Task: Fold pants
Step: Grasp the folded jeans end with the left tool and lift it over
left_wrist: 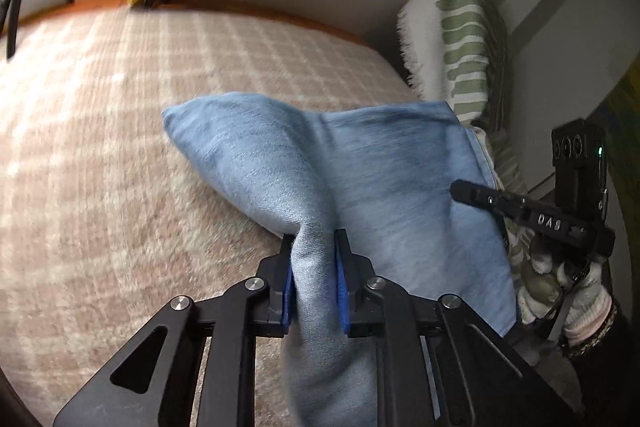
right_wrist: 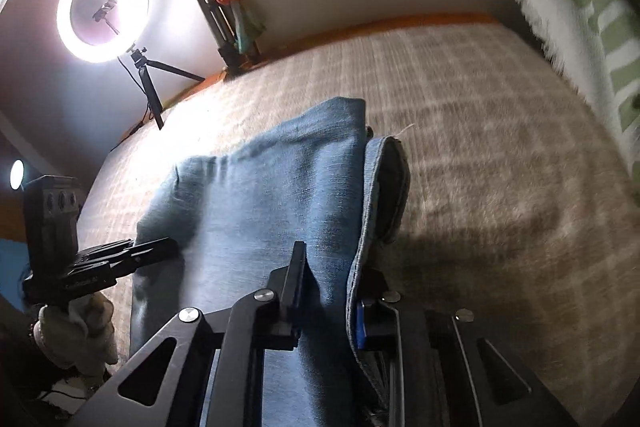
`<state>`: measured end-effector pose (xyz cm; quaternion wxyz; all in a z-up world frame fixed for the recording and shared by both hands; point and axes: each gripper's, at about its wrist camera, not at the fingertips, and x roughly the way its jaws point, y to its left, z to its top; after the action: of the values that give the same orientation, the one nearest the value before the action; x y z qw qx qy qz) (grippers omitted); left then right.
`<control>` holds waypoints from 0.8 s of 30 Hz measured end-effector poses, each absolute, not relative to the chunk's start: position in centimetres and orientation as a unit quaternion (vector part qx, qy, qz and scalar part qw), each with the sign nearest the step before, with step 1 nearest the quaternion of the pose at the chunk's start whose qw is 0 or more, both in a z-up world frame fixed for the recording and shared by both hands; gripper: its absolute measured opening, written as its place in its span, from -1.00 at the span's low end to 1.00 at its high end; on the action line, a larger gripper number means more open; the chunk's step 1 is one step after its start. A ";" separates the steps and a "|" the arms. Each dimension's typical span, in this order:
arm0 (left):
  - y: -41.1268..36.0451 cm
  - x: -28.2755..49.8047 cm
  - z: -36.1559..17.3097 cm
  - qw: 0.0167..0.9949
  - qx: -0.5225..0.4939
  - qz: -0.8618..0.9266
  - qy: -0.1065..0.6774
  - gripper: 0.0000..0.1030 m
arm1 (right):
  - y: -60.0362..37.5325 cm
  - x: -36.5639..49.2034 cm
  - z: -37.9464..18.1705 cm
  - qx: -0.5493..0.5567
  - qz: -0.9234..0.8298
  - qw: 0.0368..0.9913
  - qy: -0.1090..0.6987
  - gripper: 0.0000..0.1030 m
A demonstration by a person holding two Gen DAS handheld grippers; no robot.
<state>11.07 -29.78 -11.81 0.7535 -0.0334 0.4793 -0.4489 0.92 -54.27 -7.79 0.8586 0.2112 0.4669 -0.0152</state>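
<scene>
The left hand-held gripper [left_wrist: 314, 247] pinches a bunched fold of the blue pants [left_wrist: 360, 179]. The pants hang lifted over the bed [left_wrist: 100, 147], stretching away ahead of both grippers. The right hand-held gripper [right_wrist: 332, 267] pinches the pants' hemmed edge on their right side.

Bedroom: blanketed bed [left_wrist: 120, 147], pillow [left_wrist: 460, 27]

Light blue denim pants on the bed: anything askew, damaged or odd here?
Nothing stands out. The light blue denim pants are intact, bunched only where the left gripper and right gripper pinch them above the pink checked blanket.
</scene>
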 end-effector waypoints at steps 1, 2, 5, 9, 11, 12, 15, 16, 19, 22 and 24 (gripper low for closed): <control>-30.0 11.1 -11.3 0.755 -0.032 -0.453 0.472 -0.72 | -54.2 0.9 -7.1 0.208 -0.018 0.863 0.460 -0.68; -30.2 11.4 -10.6 0.758 -0.028 -0.457 0.464 -0.72 | -54.1 1.2 -6.1 0.200 -0.019 0.870 0.450 -0.69; -31.4 12.8 -8.7 0.767 -0.030 -0.463 0.443 -0.73 | -54.5 2.7 -3.5 0.183 -0.022 0.886 0.426 -0.69; -33.5 16.2 -6.8 0.776 -0.031 -0.467 0.423 -0.74 | -55.9 5.4 -1.3 0.167 -0.037 0.900 0.400 -0.69; -34.9 17.5 -6.1 0.781 -0.028 -0.467 0.414 -0.74 | -57.0 7.5 -0.7 0.164 -0.048 0.906 0.388 -0.69; -35.5 18.4 -5.8 0.784 -0.025 -0.466 0.410 -0.74 | -57.3 8.2 -0.7 0.163 -0.052 0.907 0.386 -0.69; -37.7 21.1 -5.3 0.789 -0.020 -0.463 0.403 -0.74 | -58.7 11.5 -0.5 0.154 -0.070 0.909 0.381 -0.69; -38.5 22.2 -5.1 0.792 -0.018 -0.461 0.400 -0.74 | -59.3 12.8 -0.5 0.153 -0.076 0.909 0.380 -0.69; -40.4 24.2 -4.7 0.799 -0.013 -0.456 0.391 -0.74 | -60.7 15.8 -0.7 0.147 -0.093 0.912 0.373 -0.69; -42.0 26.6 -4.6 0.807 -0.013 -0.448 0.385 -0.74 | -62.1 18.5 -0.9 0.142 -0.105 0.914 0.366 -0.69; -43.3 28.2 -5.0 0.810 -0.013 -0.440 0.388 -0.74 | -63.0 20.2 -1.4 0.136 -0.115 0.913 0.367 -0.69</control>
<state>28.20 -43.34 -5.02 0.8095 -0.0135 0.3884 -0.4400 20.21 -62.96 -1.44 0.9130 0.1357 0.3673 -0.1145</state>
